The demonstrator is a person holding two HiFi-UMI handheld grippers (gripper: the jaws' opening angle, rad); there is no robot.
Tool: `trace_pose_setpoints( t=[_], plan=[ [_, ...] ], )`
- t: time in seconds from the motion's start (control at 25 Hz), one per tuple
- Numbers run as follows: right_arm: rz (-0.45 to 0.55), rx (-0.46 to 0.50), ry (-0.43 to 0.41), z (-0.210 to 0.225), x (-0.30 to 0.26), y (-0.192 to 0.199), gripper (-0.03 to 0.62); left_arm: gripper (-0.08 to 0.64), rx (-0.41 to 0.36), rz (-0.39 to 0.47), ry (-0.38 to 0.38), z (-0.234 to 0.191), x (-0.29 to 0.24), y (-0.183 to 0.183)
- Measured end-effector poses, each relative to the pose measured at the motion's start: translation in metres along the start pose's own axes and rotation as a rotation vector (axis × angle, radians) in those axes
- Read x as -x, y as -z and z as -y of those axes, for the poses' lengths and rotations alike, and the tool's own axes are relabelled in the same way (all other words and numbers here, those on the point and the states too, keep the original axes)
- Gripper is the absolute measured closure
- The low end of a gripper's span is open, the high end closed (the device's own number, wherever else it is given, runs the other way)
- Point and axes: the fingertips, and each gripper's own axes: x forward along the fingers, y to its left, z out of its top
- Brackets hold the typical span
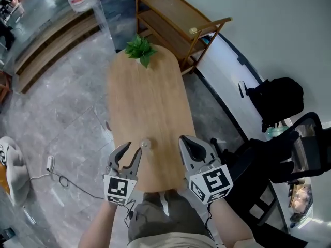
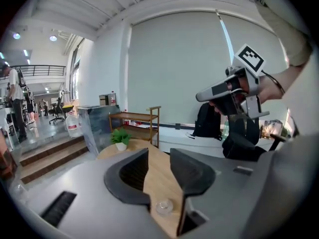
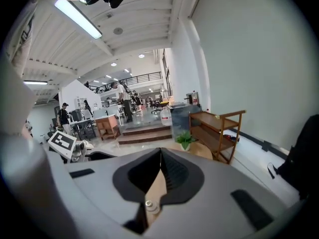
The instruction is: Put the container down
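Observation:
A small clear round container [image 1: 146, 144] stands on the oval wooden table [image 1: 147, 97] near its front end. My left gripper [image 1: 132, 150] hovers just left of it, jaws apart with nothing between them. In the left gripper view the container [image 2: 164, 206] shows low in the gap of that gripper [image 2: 158, 156], resting on the wood, no pad touching it. My right gripper [image 1: 184, 142] hangs to the container's right, its jaws together and empty. The right gripper view has the gripper [image 3: 160, 151] with tips meeting, and the container [image 3: 151, 206] shows below them.
A potted green plant [image 1: 140, 49] sits at the table's far end. Behind it stands a wooden shelf cart [image 1: 176, 22]. A black backpack [image 1: 276, 99] and a dark chair [image 1: 305, 149] are at the right. Steps [image 1: 51, 40] and a cable [image 1: 57, 177] lie to the left.

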Motion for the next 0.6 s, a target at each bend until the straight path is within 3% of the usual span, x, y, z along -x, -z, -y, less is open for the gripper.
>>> trace_pose_setpoints(
  t=[0.2, 0.6],
  plan=[
    [0.074, 0.039, -0.008, -0.016, 0.042, -0.057, 0.597, 0.489, 0.004, 0.071, -0.051, -0.004, 0.046, -0.073],
    [0.184, 0.115, -0.024, -0.055, 0.112, -0.15, 0.597, 0.534, 0.02, 0.199, -0.093, -0.007, 0.126, -0.187]
  ],
)
